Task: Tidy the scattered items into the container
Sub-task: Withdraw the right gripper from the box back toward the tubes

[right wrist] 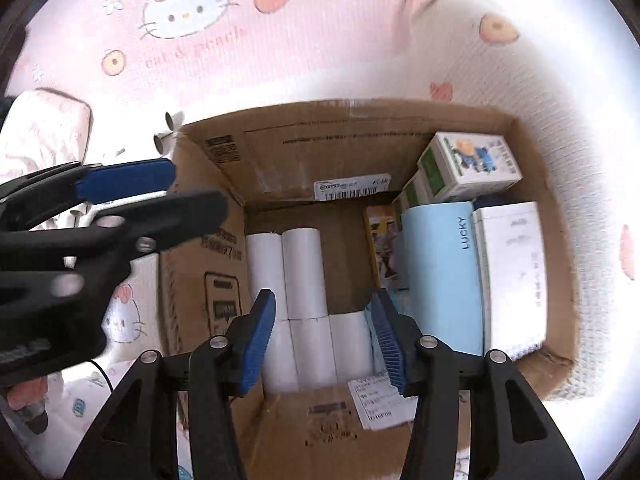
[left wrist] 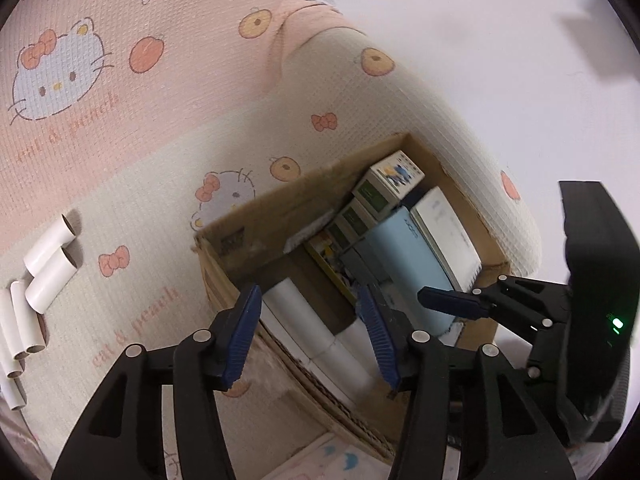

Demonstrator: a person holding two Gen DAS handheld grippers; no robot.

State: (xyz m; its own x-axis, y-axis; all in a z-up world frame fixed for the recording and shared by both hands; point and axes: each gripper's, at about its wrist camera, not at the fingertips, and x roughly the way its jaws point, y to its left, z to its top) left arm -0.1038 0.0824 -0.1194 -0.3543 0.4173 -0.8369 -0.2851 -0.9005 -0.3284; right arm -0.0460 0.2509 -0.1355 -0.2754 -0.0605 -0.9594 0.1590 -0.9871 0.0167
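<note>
We held the left claw [left wrist: 308, 334] and right claw [right wrist: 326, 342] open and empty above the cardboard box [right wrist: 280, 152] holding white rolls [right wrist: 302, 272].

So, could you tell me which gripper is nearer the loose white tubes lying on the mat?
Left. The left gripper hangs over the cardboard box's edge on the loose white tubes' side; the right gripper hangs over the box's middle, farther away.

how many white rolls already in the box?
5 visible in the cardboard box: two side by side at the back, left and right; three in front, left, middle, right. The right gripper's fingers may hide more.
</note>
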